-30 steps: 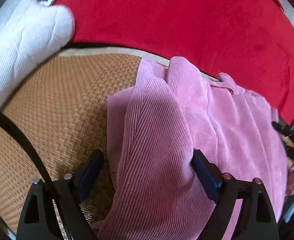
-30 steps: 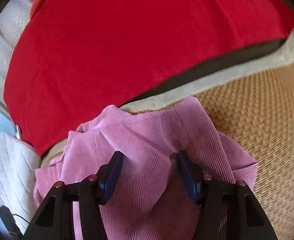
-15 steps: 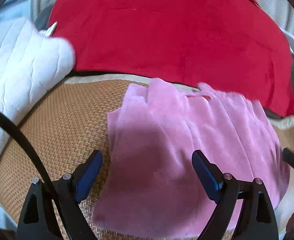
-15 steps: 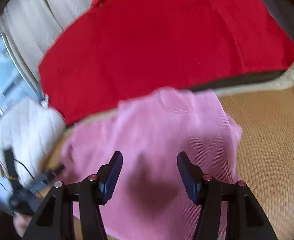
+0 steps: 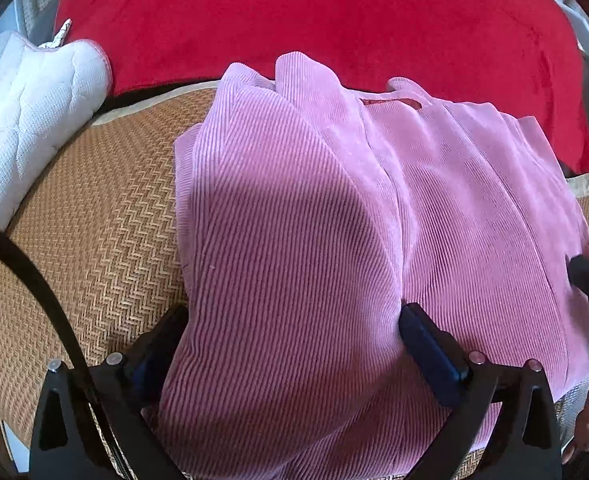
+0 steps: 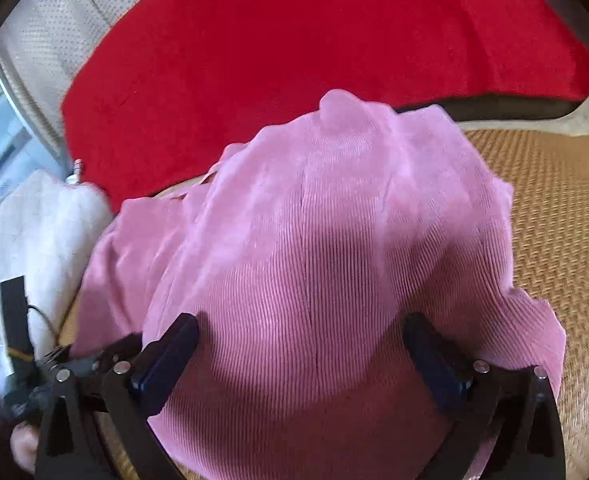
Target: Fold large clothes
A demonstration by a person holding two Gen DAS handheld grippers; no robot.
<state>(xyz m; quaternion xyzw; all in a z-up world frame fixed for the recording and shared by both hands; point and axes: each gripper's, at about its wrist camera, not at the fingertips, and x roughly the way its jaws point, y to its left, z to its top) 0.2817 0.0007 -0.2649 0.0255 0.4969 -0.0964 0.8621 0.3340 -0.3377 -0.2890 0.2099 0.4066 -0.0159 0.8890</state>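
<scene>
Both grippers' jaws just opened wider: left gripper (image 5: 294, 344) and right gripper (image 6: 298, 354) stand wide over folded pink corduroy garment (image 5: 374, 208), lying on woven straw mat (image 5: 94, 216) near red blanket (image 5: 314, 20).

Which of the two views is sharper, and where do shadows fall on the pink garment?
Left wrist view: sharper, ribs crisp on the pink garment, with a shadow low between the fingers. Right wrist view: softly blurred, with a similar dark patch at its centre.
</scene>
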